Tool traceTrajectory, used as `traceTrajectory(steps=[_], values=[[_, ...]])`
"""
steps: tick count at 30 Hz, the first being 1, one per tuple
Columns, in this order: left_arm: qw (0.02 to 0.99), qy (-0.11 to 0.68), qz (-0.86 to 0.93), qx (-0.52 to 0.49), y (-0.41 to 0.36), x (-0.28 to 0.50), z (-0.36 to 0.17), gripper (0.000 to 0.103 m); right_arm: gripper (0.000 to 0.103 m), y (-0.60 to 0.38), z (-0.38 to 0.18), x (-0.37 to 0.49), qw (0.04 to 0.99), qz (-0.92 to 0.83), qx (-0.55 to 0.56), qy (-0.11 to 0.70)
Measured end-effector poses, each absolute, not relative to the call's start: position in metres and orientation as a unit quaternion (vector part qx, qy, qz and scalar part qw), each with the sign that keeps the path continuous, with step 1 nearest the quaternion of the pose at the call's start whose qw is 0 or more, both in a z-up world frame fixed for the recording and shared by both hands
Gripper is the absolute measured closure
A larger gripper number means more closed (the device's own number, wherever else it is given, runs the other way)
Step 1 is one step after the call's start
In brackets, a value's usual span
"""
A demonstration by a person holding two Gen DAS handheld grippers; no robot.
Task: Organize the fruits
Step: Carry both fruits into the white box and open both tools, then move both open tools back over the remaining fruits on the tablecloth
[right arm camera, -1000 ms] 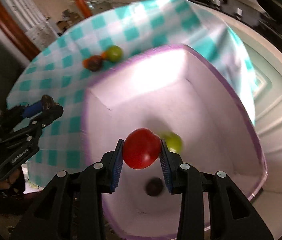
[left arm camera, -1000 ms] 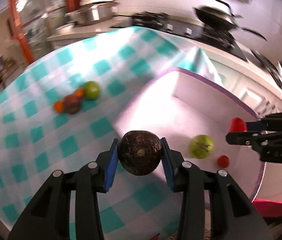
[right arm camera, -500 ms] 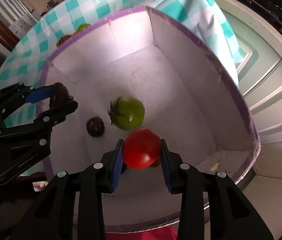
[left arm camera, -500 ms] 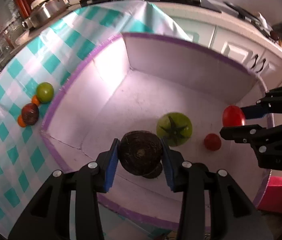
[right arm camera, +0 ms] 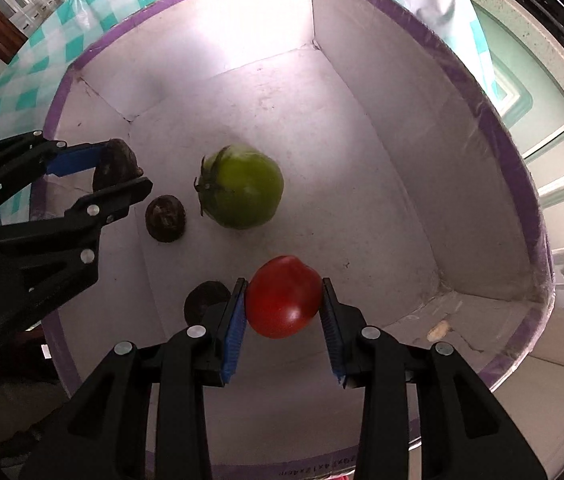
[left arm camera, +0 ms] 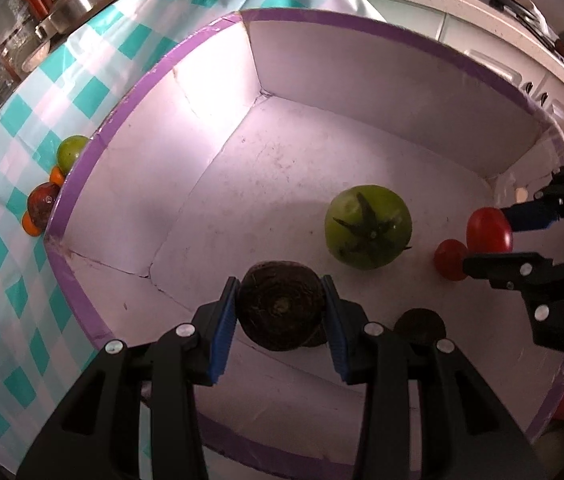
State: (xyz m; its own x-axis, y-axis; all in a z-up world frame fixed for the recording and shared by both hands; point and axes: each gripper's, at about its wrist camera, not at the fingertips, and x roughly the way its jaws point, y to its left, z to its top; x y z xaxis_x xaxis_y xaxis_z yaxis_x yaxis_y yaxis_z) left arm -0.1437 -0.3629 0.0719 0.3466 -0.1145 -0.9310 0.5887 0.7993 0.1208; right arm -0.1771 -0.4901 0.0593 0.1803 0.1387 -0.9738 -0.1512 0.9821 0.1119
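Note:
A white box with a purple rim (left arm camera: 149, 80) (right arm camera: 494, 120) stands on the checked table. My left gripper (left arm camera: 280, 306) is shut on a dark brown round fruit (left arm camera: 280, 304) low inside the box; it also shows in the right wrist view (right arm camera: 115, 166). My right gripper (right arm camera: 284, 298) is shut on a red tomato (right arm camera: 284, 296) (left arm camera: 488, 230) inside the box. On the box floor lie a green tomato (left arm camera: 368, 232) (right arm camera: 243, 186), a small red tomato (left arm camera: 450, 259) and a small dark fruit (left arm camera: 420, 322) (right arm camera: 165, 218). Another dark fruit (right arm camera: 203, 300) shows behind my right finger.
Outside the box's left wall, on the teal checked cloth (left arm camera: 9, 272), lie a green fruit (left arm camera: 70, 151), a dark red fruit (left arm camera: 41, 204) and two small orange ones (left arm camera: 57, 176). Kitchen cabinets (right arm camera: 562, 208) and a metal pot (left arm camera: 81, 0) lie beyond the table.
Both grippers have lowered deeper into the box with their fruits still held. The box floor and the green tomato look closer now.

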Motion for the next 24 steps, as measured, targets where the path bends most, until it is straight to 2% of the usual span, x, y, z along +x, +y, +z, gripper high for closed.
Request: traceTrajectory(steps=[3,4,5,6,7,11,13,17,19,24], values=[[0.788,0.523,-0.227,0.233,-0.364,-0.145,0.07,0.062,0.065,-0.49,0.058,-0.176,0.766,0.091,-0.003,0.636],[0.788,0.522,-0.228,0.234,-0.364,-0.145,0.07,0.061,0.062,-0.489,0.059,-0.175,0.766,0.089,-0.002,0.636],[0.789,0.519,-0.228,0.236,-0.364,-0.145,0.071,0.058,0.057,-0.489,0.059,-0.175,0.767,0.088,-0.001,0.636],[0.791,0.515,-0.231,0.238,-0.364,-0.145,0.072,0.051,0.046,-0.489,0.06,-0.175,0.768,0.085,0.0,0.635],[0.792,0.511,-0.233,0.239,-0.364,-0.145,0.073,0.045,0.042,-0.488,0.061,-0.175,0.768,0.083,0.002,0.635],[0.8,0.49,-0.24,0.25,-0.364,-0.148,0.079,0.037,0.041,-0.487,0.063,-0.174,0.768,0.072,0.008,0.636],[0.803,0.478,-0.25,0.254,-0.361,-0.149,0.084,0.027,0.037,-0.489,0.065,-0.172,0.768,0.062,0.016,0.637],[0.829,0.426,-0.259,0.254,-0.347,-0.154,0.106,0.024,0.036,-0.489,0.074,-0.165,0.772,0.04,0.035,0.633],[0.845,0.403,-0.25,0.248,-0.336,-0.152,0.118,0.014,0.036,-0.487,0.082,-0.158,0.777,0.03,0.049,0.627],[0.896,0.374,-0.176,0.164,-0.267,-0.131,0.152,0.014,0.036,-0.468,0.114,-0.133,0.801,0.02,0.076,0.593]])
